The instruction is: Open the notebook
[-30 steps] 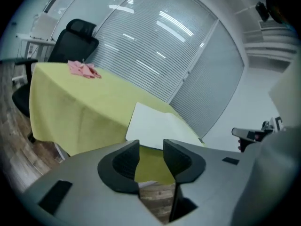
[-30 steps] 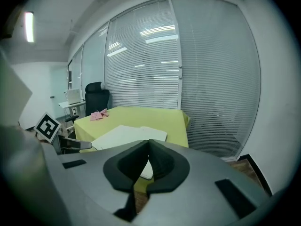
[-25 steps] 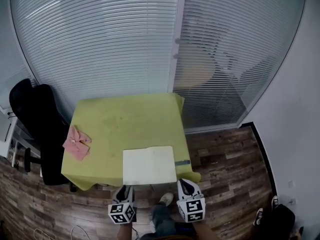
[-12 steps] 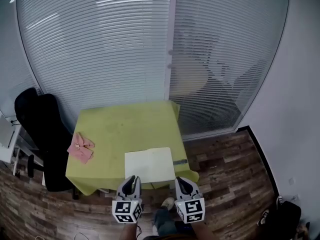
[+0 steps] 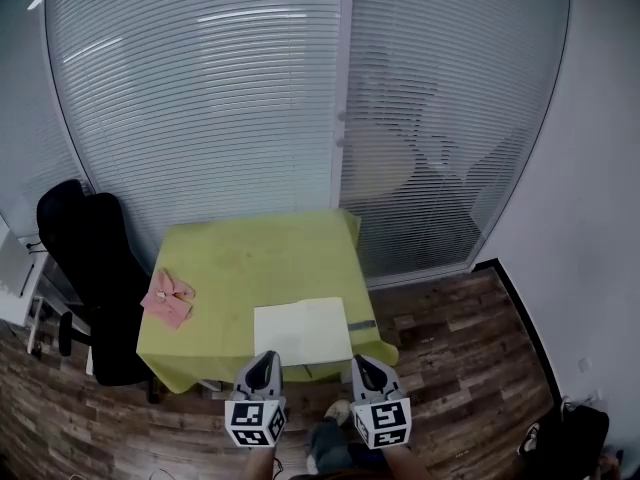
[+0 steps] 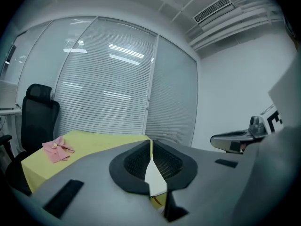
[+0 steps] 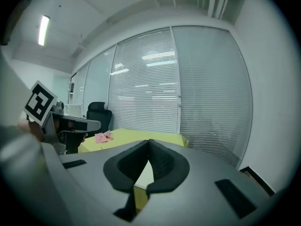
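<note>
The notebook lies open on the near edge of the yellow-green table, showing blank white pages. Both grippers hover side by side in front of that edge, apart from the notebook. My left gripper has just been closing its jaws, and they now stand shut with nothing between them. A sliver of the white page shows below the tips. My right gripper is shut and empty too, and it also looks over the notebook.
A crumpled pink cloth lies at the table's left edge. To the left of the table stands a black office chair. Glass walls with blinds run behind the table. A grey strip sticks out at the notebook's right edge. The floor is wood.
Both grippers have lifted and drawn back from the table's front edge. The left jaws, open before, have come together. The notebook stays open and still.
</note>
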Demonstrator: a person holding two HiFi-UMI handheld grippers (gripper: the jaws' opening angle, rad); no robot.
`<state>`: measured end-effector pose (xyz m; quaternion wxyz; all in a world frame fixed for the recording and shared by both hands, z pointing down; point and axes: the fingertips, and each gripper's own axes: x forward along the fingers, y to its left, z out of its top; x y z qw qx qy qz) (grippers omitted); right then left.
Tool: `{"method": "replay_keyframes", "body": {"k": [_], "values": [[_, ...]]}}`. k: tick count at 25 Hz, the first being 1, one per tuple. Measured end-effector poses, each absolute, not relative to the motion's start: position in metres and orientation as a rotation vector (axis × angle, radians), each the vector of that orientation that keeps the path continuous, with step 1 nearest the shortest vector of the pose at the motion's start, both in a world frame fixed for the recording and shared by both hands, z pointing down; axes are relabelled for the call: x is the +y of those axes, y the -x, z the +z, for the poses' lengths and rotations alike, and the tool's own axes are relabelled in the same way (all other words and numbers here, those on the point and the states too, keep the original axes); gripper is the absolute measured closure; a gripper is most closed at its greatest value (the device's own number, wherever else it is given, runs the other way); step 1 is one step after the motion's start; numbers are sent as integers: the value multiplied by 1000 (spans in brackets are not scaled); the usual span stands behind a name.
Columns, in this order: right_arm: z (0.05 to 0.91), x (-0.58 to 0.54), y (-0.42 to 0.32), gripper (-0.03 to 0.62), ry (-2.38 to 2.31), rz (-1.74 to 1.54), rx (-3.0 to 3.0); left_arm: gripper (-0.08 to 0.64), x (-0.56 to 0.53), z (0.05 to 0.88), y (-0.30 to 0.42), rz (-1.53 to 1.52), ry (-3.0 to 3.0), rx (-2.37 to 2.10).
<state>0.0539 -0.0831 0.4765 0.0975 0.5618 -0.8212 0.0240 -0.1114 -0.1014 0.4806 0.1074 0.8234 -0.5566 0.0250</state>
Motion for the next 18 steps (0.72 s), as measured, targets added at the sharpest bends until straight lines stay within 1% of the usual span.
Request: {"method": "replay_keyframes", "body": {"k": [18], "values": [[479, -89, -59, 578, -1665, 72, -2410, 525, -106, 482, 111, 63, -2409, -1640]]}}
